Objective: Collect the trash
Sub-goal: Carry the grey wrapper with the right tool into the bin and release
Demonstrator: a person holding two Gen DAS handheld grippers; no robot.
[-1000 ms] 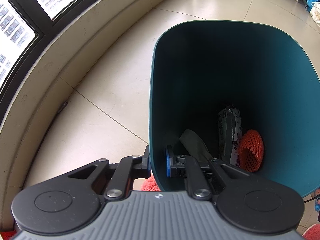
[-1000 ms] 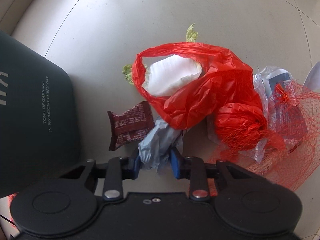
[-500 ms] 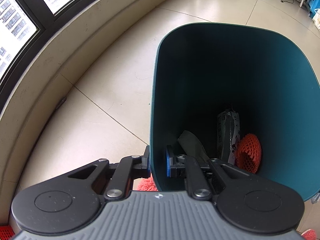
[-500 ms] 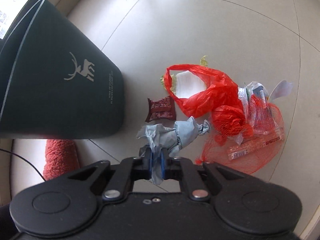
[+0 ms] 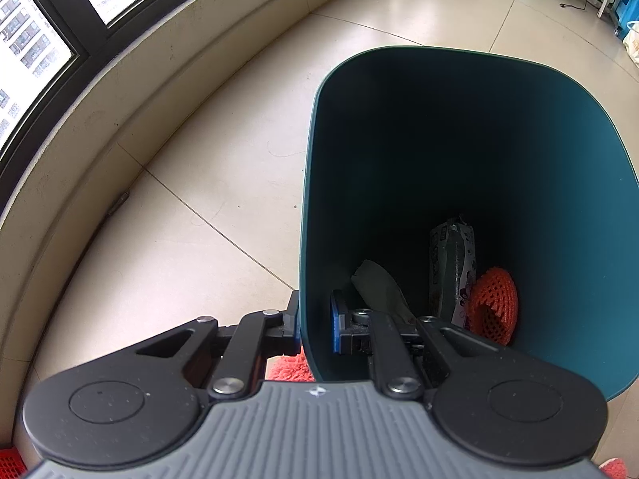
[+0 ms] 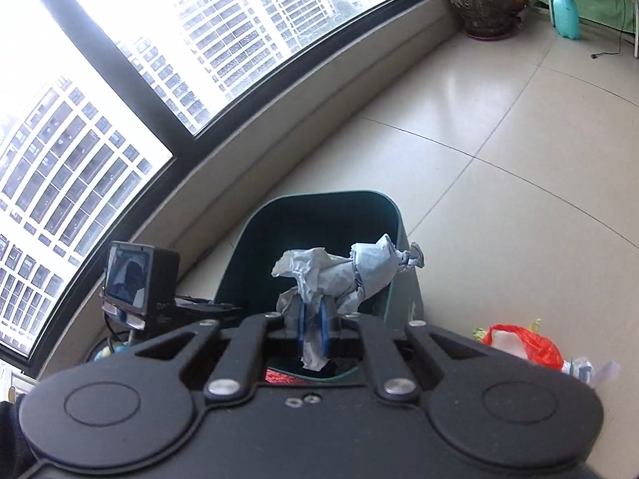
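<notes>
My left gripper (image 5: 315, 321) is shut on the near rim of a dark teal trash bin (image 5: 519, 127), one finger outside the wall and one inside. At the bin's bottom lie a crumpled wrapper (image 5: 453, 263), an orange foam net (image 5: 493, 305) and a pale scrap (image 5: 377, 285). My right gripper (image 6: 313, 325) is shut on a crumpled grey-blue paper wad (image 6: 343, 271), held in the air in front of the bin (image 6: 279, 231). A red plastic bag (image 6: 527, 345) with more litter lies on the floor at the right.
A low ledge (image 5: 120, 92) under large windows (image 6: 100, 99) curves along the left. The other gripper's camera (image 6: 135, 273) shows left of the bin. A potted plant (image 6: 485, 8) and a teal bottle (image 6: 565, 12) stand far back. A red fuzzy mat (image 5: 289, 367) lies under the bin's near edge.
The right gripper closed on the grey-blue paper wad and rose from the litter pile, swinging to face the bin and windows. The left gripper stayed clamped on the bin rim.
</notes>
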